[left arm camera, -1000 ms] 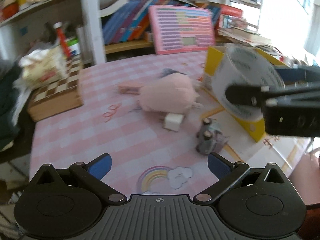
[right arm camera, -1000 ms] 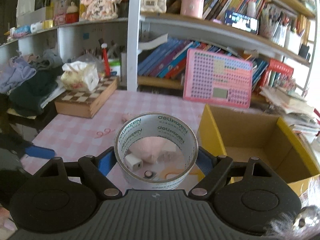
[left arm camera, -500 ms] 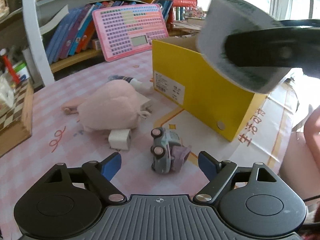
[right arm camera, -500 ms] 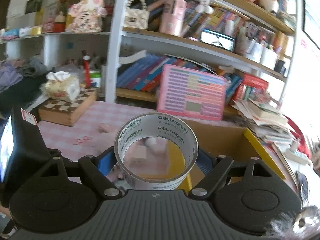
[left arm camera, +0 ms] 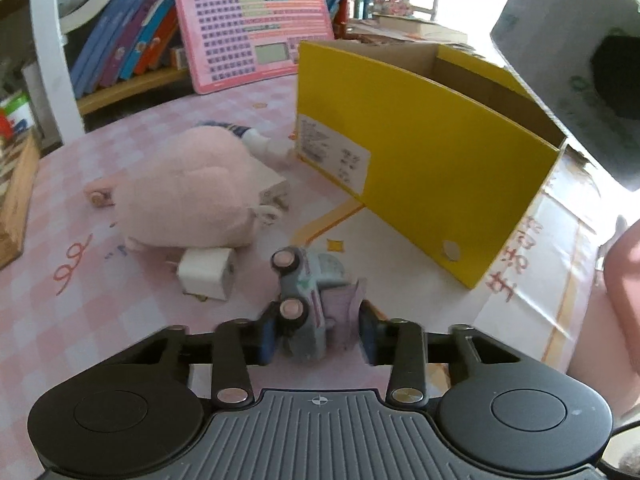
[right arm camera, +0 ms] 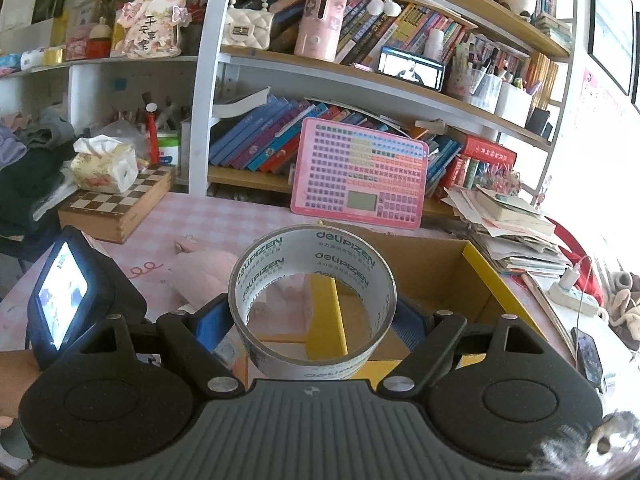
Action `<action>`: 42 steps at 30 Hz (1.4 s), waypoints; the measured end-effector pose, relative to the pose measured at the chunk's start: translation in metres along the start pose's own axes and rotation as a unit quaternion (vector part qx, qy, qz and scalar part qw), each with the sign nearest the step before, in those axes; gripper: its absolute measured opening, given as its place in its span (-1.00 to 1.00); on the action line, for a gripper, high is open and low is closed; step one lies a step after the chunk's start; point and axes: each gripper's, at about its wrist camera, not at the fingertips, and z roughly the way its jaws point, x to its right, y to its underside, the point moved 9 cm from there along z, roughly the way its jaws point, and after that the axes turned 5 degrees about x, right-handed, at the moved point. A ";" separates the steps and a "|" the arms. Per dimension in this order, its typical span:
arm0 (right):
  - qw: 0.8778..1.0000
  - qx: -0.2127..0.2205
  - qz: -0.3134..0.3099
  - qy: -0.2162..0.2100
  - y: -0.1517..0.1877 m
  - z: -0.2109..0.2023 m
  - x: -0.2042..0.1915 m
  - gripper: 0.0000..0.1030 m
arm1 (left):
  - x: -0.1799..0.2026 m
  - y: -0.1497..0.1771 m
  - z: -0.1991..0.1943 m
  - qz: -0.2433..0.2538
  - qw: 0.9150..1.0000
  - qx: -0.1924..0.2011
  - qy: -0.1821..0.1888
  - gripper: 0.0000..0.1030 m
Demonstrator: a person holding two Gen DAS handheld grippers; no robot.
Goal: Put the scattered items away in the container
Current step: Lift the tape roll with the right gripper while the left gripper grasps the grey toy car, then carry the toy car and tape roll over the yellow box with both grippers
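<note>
Since the earlier frames, the left gripper [left arm camera: 318, 338] has dropped toward the tabletop and its jaws have just been closing; they now press on both sides of the toy car [left arm camera: 310, 292], which lies on its side with two wheels turned up. Over the same stretch the right gripper [right arm camera: 313, 316] has carried the roll of tape [right arm camera: 312, 298] across to the yellow box [right arm camera: 476, 264], and it holds the roll, its blue pads against the outer wall on either side, above the box's near corner.

From the left wrist view, the yellow box [left arm camera: 420, 156] stands just right of the car with its labelled wall facing it, open at the top. A white charger block [left arm camera: 206, 274] lies just left of the car, touching the pink plush toy [left arm camera: 192, 196] behind it. A second white plug [left arm camera: 276, 194] sits against the plush on the box side. All rest on the pink checked tablecloth [left arm camera: 100, 320]. The tape roll [left arm camera: 568, 76] looms large and blurred at the upper right, above the box's far end. Behind, a pink keyboard toy [left arm camera: 256, 32] leans on a shelf of books [left arm camera: 132, 40], and a chessboard box [right arm camera: 116, 204] with a tissue pack [right arm camera: 104, 166] on it sits at the far left.
</note>
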 end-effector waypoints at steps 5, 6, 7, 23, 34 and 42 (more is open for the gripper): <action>1.000 -0.001 0.002 -0.006 0.001 -0.001 -0.003 0.60 | -0.005 0.002 -0.007 -0.023 1.000 -0.006 0.003 -0.32; 1.000 -0.001 0.002 -0.008 0.001 -0.001 -0.004 0.60 | -0.007 0.002 -0.010 -0.029 1.000 -0.005 0.004 -0.32; 1.000 -0.001 0.003 -0.010 0.001 -0.001 -0.005 0.60 | -0.008 0.001 -0.013 -0.035 0.999 -0.003 0.004 -0.32; 0.998 -0.012 -0.004 -0.061 0.005 -0.007 -0.034 0.60 | -0.060 -0.004 -0.108 -0.160 0.984 0.071 -0.025 -0.32; 0.995 -0.020 -0.006 -0.094 0.007 -0.011 -0.053 0.60 | -0.059 -0.008 -0.161 -0.185 0.976 0.116 -0.020 -0.31; 0.995 -0.029 0.008 -0.097 0.005 -0.012 -0.047 0.60 | -0.049 -0.015 -0.178 -0.176 0.975 0.136 -0.011 -0.31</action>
